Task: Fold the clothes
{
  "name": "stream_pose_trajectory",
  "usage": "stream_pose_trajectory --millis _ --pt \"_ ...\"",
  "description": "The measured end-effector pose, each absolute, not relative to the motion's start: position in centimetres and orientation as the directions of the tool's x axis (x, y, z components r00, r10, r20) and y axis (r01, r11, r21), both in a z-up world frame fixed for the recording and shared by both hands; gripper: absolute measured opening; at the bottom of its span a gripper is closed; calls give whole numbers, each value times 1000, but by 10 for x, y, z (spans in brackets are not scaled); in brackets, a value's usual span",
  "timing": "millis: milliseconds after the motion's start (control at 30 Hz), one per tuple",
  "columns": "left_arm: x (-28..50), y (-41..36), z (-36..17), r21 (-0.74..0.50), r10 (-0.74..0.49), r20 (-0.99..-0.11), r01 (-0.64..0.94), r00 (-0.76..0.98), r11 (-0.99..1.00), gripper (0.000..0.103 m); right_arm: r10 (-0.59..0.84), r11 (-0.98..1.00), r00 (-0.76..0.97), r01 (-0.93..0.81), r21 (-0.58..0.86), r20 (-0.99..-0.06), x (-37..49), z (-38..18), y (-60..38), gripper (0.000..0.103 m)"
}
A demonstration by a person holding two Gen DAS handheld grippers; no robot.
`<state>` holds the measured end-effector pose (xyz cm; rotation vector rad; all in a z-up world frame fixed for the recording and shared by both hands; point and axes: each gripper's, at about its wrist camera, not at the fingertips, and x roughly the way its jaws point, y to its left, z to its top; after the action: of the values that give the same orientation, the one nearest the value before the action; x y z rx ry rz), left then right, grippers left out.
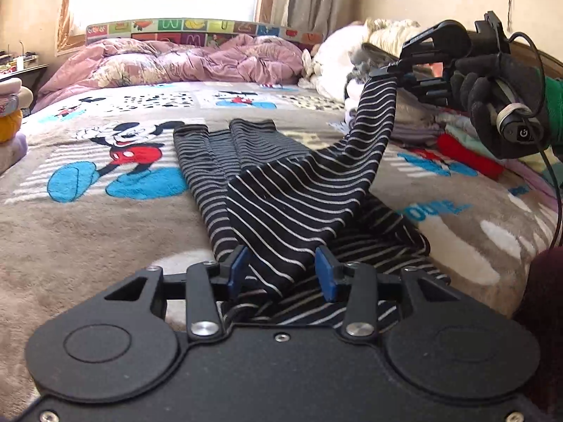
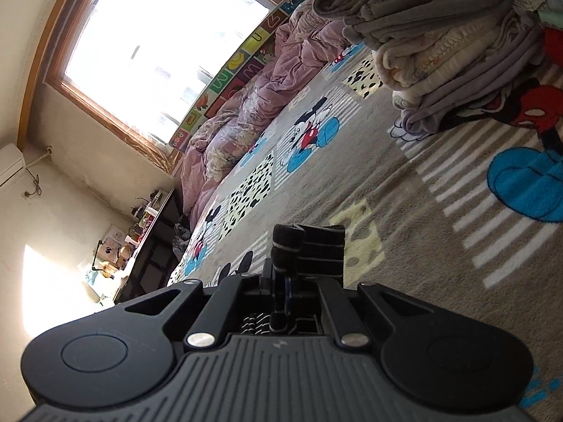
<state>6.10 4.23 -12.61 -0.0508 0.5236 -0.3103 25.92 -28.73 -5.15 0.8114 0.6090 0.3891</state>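
A black garment with thin white stripes (image 1: 274,197) lies lengthways on the Mickey Mouse blanket (image 1: 88,211) that covers the bed. My left gripper (image 1: 281,272) sits low at the garment's near end. Its blue pads (image 1: 325,276) stand apart on either side of a fold of the fabric and do not pinch it. My right gripper (image 1: 380,72), held by a black-gloved hand (image 1: 492,105), is raised at the upper right. It is shut on one strip of the garment, which hangs from it down to the bed. In the right wrist view the striped fabric (image 2: 309,242) sticks out past the closed right gripper (image 2: 281,281).
A crumpled pink quilt (image 1: 183,63) lies along the far side of the bed under the window. A pile of folded clothes and blankets (image 1: 345,63) (image 2: 440,35) stands at the right. A red item (image 1: 468,156) lies beside it. A dark desk (image 2: 151,246) with clutter stands past the bed.
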Motion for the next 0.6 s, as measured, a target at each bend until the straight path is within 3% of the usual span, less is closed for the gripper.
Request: stream_pose_trajectory --millis 67,333,467,600 --pt "72 44 -134 -147 -333 -531 303 779 942 40 541 651 757 -101 752 -367 264 -40 -273 7" --pt "62 30 -132 15 -282 -500 333 819 943 40 551 709 729 -152 689 -406 284 -10 -199 7" --pt "64 31 -135 2 -309 -512 360 801 933 39 543 745 719 -175 644 -433 297 -6 -167 7" --pt "69 43 -135 -109 -352 -524 349 776 931 23 526 773 711 -171 611 -466 313 -12 -144 7"
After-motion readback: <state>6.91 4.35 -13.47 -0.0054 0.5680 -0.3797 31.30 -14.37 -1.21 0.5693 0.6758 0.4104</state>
